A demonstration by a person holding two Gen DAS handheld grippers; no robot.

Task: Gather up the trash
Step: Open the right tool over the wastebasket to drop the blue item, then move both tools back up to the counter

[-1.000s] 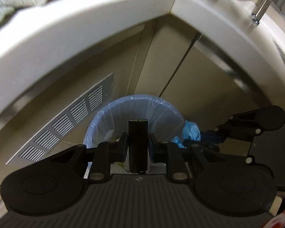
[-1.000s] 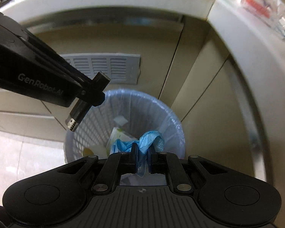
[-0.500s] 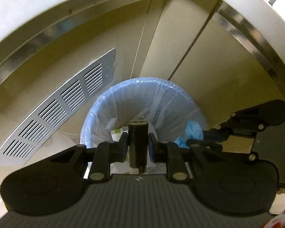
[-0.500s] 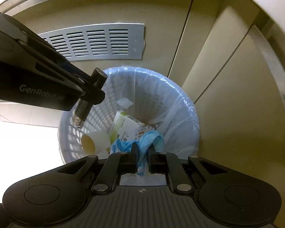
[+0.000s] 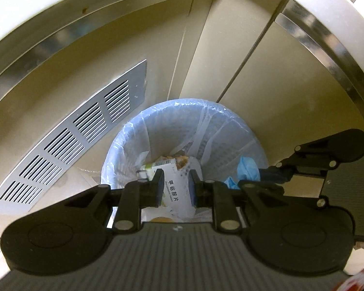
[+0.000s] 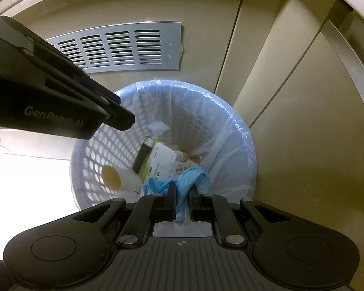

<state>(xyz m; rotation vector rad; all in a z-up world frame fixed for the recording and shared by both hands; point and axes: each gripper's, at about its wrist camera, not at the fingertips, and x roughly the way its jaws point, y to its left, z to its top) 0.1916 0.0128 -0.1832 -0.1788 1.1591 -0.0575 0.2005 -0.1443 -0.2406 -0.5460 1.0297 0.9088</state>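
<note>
A white mesh bin (image 6: 240,126) with a clear liner (image 5: 133,131) stands on the floor under both grippers. My left gripper (image 5: 176,177) hangs over it, jaws a narrow gap apart with nothing between them; its dark body (image 6: 60,111) crosses the right wrist view. A black cylinder (image 6: 143,156) lies in the bin against a white and green carton (image 5: 174,189). My right gripper (image 6: 182,190) is shut on a crumpled blue glove (image 6: 194,177) over the bin's near edge. The same glove (image 5: 248,169) shows at the right in the left wrist view.
A paper cup (image 6: 114,179) and food scraps lie in the bin. Beige cabinet doors (image 6: 291,121) rise behind it, one with a metal vent grille (image 5: 72,145). A pale counter edge (image 5: 339,19) overhangs above. Light floor (image 6: 24,169) lies to the left.
The black cylinder has left my left gripper's jaws and now lies in the bin. Both grippers have sunk closer to the bin. The blue glove stays gripped.
</note>
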